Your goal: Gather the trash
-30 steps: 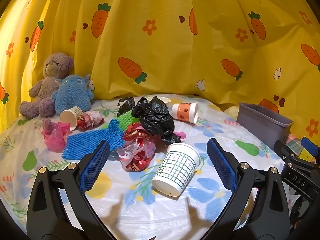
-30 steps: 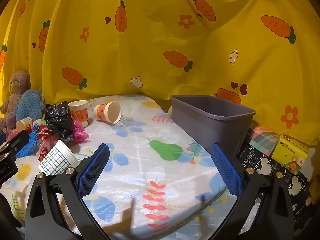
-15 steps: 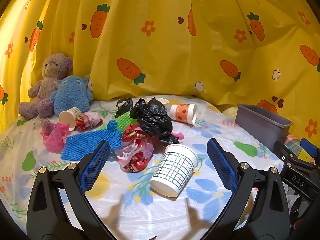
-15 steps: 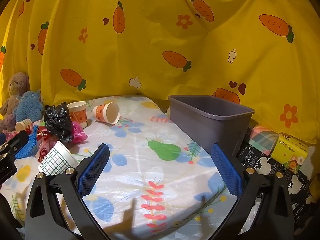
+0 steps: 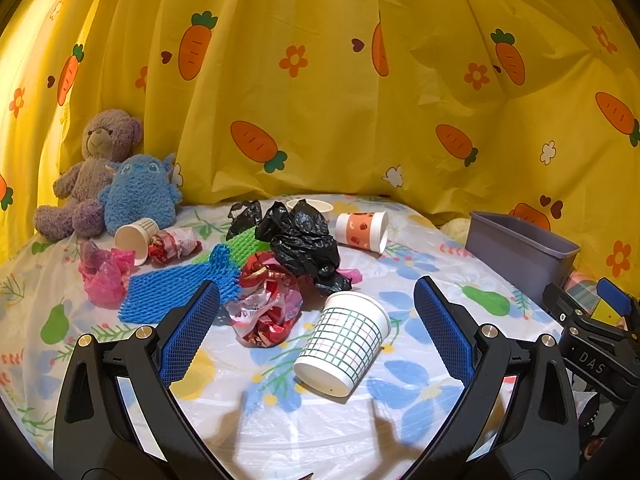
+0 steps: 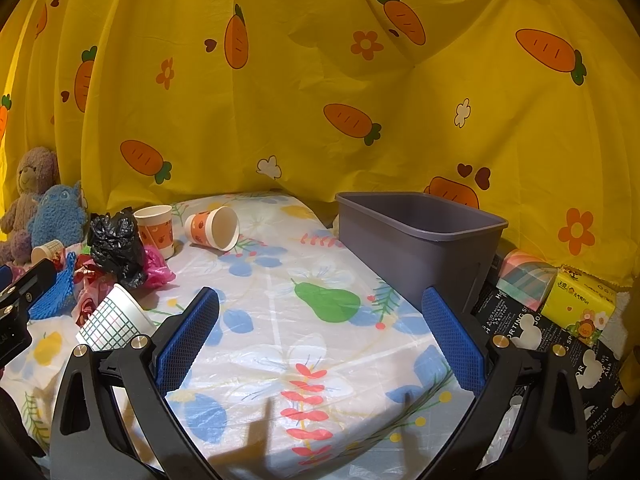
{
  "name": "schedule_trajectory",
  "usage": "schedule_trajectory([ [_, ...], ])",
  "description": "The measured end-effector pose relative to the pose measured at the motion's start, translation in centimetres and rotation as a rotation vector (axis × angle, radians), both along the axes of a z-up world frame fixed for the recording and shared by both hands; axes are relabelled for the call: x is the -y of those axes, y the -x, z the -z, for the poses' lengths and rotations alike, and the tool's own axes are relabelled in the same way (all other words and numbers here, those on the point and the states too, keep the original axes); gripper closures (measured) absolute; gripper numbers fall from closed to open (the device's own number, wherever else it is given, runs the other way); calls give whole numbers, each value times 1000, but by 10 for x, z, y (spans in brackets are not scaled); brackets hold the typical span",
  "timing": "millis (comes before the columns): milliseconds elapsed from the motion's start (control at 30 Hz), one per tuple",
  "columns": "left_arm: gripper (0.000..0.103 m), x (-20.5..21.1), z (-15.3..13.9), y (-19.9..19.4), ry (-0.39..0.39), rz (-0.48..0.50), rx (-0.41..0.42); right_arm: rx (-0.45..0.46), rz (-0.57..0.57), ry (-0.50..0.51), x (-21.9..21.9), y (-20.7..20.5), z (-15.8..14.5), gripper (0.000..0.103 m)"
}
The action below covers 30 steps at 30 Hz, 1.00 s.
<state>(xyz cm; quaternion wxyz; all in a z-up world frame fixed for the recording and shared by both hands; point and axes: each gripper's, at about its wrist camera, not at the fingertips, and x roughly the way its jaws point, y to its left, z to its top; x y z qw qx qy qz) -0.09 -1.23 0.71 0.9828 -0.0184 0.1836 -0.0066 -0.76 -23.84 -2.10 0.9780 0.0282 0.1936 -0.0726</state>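
Over the last second the left gripper (image 5: 316,312) has crept a little closer to the litter pile, so the checked paper cup (image 5: 344,346) now lies on its side right between the spread blue pads, base toward the camera; judging by that, the cup is the first piece lined up for pickup, though nothing is grasped yet. The left jaws stand wide open and empty. The right gripper (image 6: 320,330) has barely shifted; its jaws are also fully apart, holding nothing, over bare tablecloth (image 6: 280,320) with the grey bin (image 6: 416,240) just ahead on its right. As far as its interior shows, the bin holds nothing, so collection looks barely begun. The rest of the trash sits well apart from the bin: a crumpled red wrapper (image 5: 266,304) just beside the checked cup, a black plastic bag (image 5: 302,240) behind it, an orange-print cup (image 5: 362,230) tipped over, blue foam netting (image 5: 168,290), pink plastic (image 5: 104,274) and another tipped cup (image 5: 134,234) near the plush toys (image 5: 120,184)
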Motion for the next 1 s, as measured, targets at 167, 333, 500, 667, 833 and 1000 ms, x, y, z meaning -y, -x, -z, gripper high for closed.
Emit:
schedule_trajectory([
  [167, 7, 1, 0, 0, 0, 0, 1, 3, 1, -2, 4, 1, -2, 5],
  [333, 7, 2, 0, 0, 0, 0, 1, 5, 3, -1, 3, 1, -3, 5],
  [500, 7, 5, -3, -1, 2, 5, 4, 7, 3, -1, 3, 0, -3, 5],
  [667, 7, 6, -2, -3, 10, 18, 3, 8, 4, -2, 4, 0, -4, 5],
  [833, 7, 3, 0, -3, 15, 25, 4, 8, 6, -3, 4, 0, -4, 5],
  [1000, 7, 4, 3, -7, 16, 33, 0, 8, 6, -5, 6, -1, -3, 5],
])
